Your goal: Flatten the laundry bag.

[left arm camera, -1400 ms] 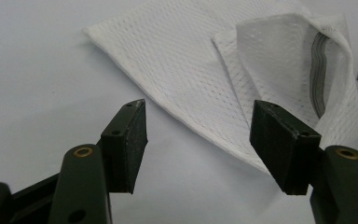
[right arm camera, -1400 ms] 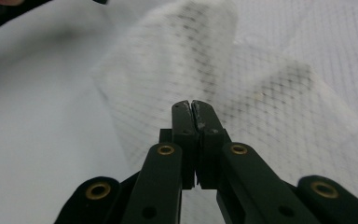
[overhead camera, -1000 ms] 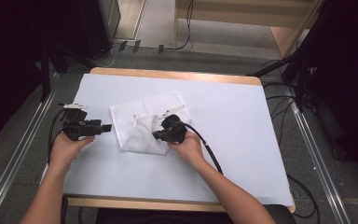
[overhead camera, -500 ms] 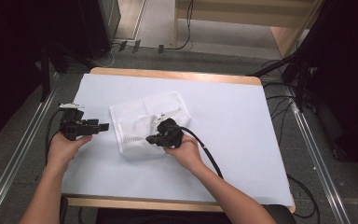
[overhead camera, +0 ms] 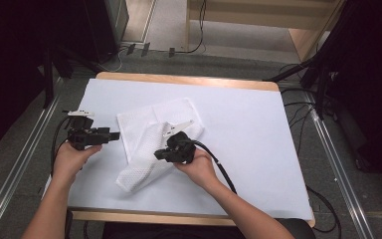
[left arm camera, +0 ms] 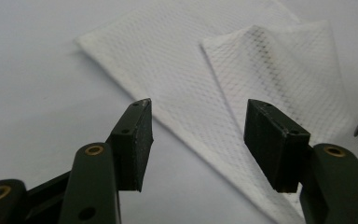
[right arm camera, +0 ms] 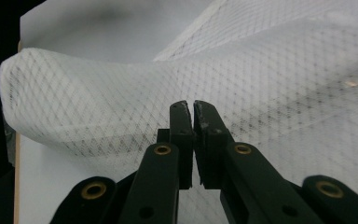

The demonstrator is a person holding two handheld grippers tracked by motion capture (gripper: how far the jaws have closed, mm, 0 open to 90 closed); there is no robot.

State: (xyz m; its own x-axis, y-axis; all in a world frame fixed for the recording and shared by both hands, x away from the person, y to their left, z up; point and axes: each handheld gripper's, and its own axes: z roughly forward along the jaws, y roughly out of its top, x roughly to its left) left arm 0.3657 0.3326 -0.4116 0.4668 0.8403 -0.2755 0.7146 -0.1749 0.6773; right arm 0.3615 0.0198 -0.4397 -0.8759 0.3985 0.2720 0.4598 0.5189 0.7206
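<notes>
Right gripper (right arm camera: 193, 108) pinches the white mesh cloth (right arm camera: 121, 112), jaws pressed together; left gripper (left arm camera: 198, 123) hangs spread wide, lower frame.

High view above the person's side, looking forward and down on the surface (overhead camera: 258, 124), each gripper view low along its own jaws, close on the white cloth (overhead camera: 149, 144), seen in all three

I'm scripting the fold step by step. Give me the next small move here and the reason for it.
Probably carry the right gripper further toward the person's near left and lay the flap down. Its jaws are shut on the white cloth, a flap is already lifted and draped over, and the left gripper waits open at the cloth's edge.
</notes>
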